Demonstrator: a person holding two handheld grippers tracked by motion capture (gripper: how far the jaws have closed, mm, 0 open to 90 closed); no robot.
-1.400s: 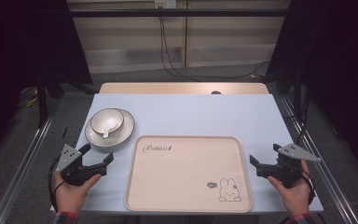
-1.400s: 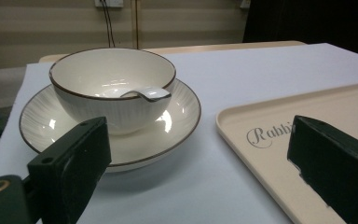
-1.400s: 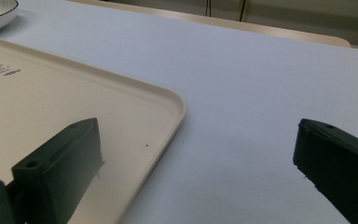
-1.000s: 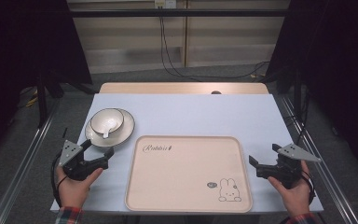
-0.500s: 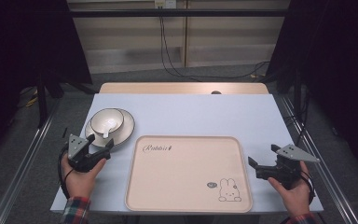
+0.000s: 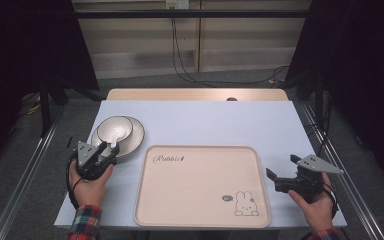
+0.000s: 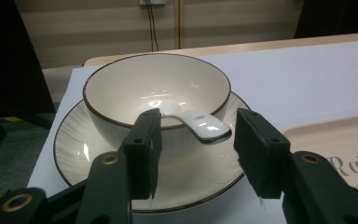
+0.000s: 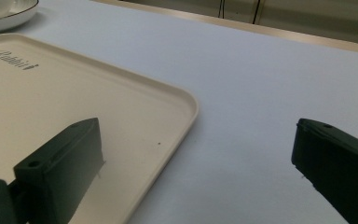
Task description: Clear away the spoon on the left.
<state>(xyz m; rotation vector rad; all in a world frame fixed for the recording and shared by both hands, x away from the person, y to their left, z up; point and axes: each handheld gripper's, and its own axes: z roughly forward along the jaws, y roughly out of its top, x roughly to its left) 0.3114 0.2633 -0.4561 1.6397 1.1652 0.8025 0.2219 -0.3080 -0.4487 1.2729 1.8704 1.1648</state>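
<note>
left gripper [image 7: 193, 144]: jaws part-way open, just been closing, w/ the white spoon handle [image 7: 205, 128] between them; pads not yet on it, gap visible each side. handle tip overhangs the bowl [image 7: 156, 91] rim toward the gripper; spoon's scoop end lies inside the bowl. bowl sits on a ribbed plate [image 7: 74, 149] w/ a dark rim line. in the high view the left gripper [image 6: 107, 152] sits at the plate's [image 6: 135, 131] near edge, close to the tabletop's [image 6: 205, 120] left edge, roughly mid-depth; left hand [image 6: 91, 181] behind it.

right gripper [image 8: 196, 163]: jaws wide apart, holding nothing; one jaw over the tray's [image 8: 65, 88] right edge, the other over bare tabletop. high view: right gripper [image 6: 280, 179] just beside the tray [image 6: 200, 220] at its right edge, near the tabletop's near-right corner, right hand [image 6: 316, 200] resting low.

tray: beige, rabbit print near its near-right corner, script word near its far-left corner; bare, centred toward the near edge of the tabletop, just right of the plate.

step in hand (judged): pinch on the spoon handle, approach done, closure underway. next move calls for: finish closing squarely on the handle, which looks glossy and curved so may slip or pivot; then lift clear of the bowl rim w/o dragging the bowl on the plate. tray is the likely set-down spot, but that is a guess.
</note>
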